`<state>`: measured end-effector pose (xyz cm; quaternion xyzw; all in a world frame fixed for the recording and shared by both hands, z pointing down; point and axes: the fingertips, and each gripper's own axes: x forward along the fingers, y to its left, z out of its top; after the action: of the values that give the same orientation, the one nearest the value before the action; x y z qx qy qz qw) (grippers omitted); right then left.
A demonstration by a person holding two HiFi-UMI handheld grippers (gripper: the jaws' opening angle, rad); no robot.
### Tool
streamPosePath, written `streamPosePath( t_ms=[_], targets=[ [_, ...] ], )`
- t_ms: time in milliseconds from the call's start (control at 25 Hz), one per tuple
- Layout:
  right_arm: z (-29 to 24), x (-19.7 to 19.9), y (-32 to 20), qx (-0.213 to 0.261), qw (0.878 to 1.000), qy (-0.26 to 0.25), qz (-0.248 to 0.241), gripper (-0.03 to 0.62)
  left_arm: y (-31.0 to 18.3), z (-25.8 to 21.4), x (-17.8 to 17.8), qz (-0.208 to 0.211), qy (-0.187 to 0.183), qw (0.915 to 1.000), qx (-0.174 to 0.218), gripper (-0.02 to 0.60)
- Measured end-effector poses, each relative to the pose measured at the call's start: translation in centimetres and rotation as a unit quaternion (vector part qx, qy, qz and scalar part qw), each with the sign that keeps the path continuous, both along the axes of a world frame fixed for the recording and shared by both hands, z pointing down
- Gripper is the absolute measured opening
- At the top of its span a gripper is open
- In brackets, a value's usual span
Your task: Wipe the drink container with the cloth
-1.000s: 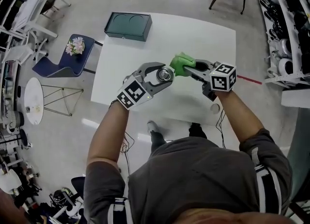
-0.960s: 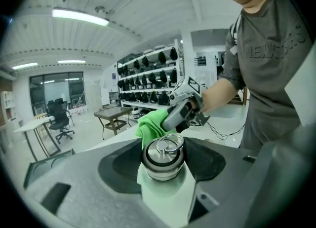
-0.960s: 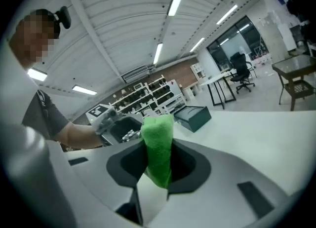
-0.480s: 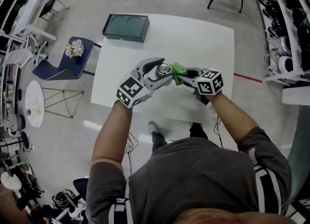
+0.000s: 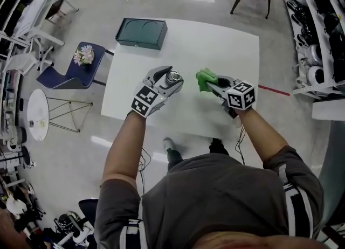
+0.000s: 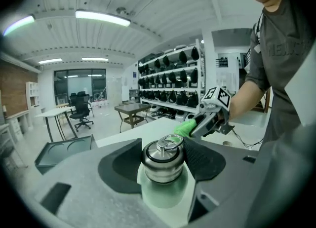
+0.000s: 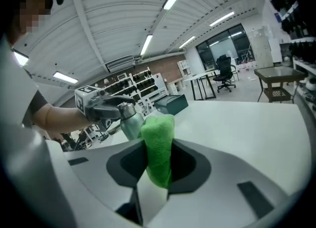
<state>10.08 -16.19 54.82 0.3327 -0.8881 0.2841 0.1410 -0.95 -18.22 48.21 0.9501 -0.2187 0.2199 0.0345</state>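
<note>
The drink container (image 6: 162, 165) has a brushed steel neck and shiny cap above a pale green, matt body, while the cloth (image 7: 158, 143) is bright green and fuzzy, like microfibre. The left gripper (image 6: 163, 155) and right gripper (image 7: 157, 160) look like matt grey plastic, their fingers (image 6: 205, 162) lined with dark ribbed padding. The white counter (image 5: 215, 43) is smooth with a faint sheen; the floor (image 5: 81, 145) gleams.

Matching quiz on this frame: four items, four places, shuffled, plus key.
1. drink container
2. cloth
3. dark green case
4. flowers

A. on the blue chair
B. gripped in the right tongs
C. at the far corner of the table
D. gripped in the left tongs

Pairs: 1-D, 2-B, 3-C, 4-A
</note>
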Motion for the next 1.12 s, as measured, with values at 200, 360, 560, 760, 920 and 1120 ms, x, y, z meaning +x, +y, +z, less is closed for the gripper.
streamPosePath(
  t_ms=[200, 360, 560, 760, 920, 1120],
  targets=[
    [0.0, 0.5, -0.1, 0.005, 1.0, 0.011, 0.005, 0.094, -1.5, 2.0, -0.9, -0.029, -0.016, 0.9994, 0.01, 0.249],
    [0.2, 0.5, -0.2, 0.007, 1.0, 0.014, 0.003, 0.094, -2.4, 3.5, -1.1, -0.047, -0.028, 0.9984, 0.015, 0.249],
    [0.7, 0.6, -0.2, 0.003, 1.0, 0.017, 0.003, 0.094, -2.9, 4.8, -1.4, -0.061, -0.032, 0.9975, 0.017, 0.249],
    [0.9, 0.5, 0.0, 0.001, 1.0, 0.017, 0.0, 0.094, -3.1, 4.9, -1.7, -0.067, -0.015, 0.9976, 0.01, 0.25],
    [0.7, 0.5, 0.0, 0.0, 1.0, 0.015, -0.003, 0.094, -3.4, 5.1, -2.0, -0.074, -0.004, 0.9972, -0.01, 0.255],
    [0.0, 0.5, -0.2, 0.006, 1.0, 0.015, -0.004, 0.094, -3.3, 4.7, -1.4, -0.083, 0.025, 0.9955, -0.037, 0.314]
  ],
)
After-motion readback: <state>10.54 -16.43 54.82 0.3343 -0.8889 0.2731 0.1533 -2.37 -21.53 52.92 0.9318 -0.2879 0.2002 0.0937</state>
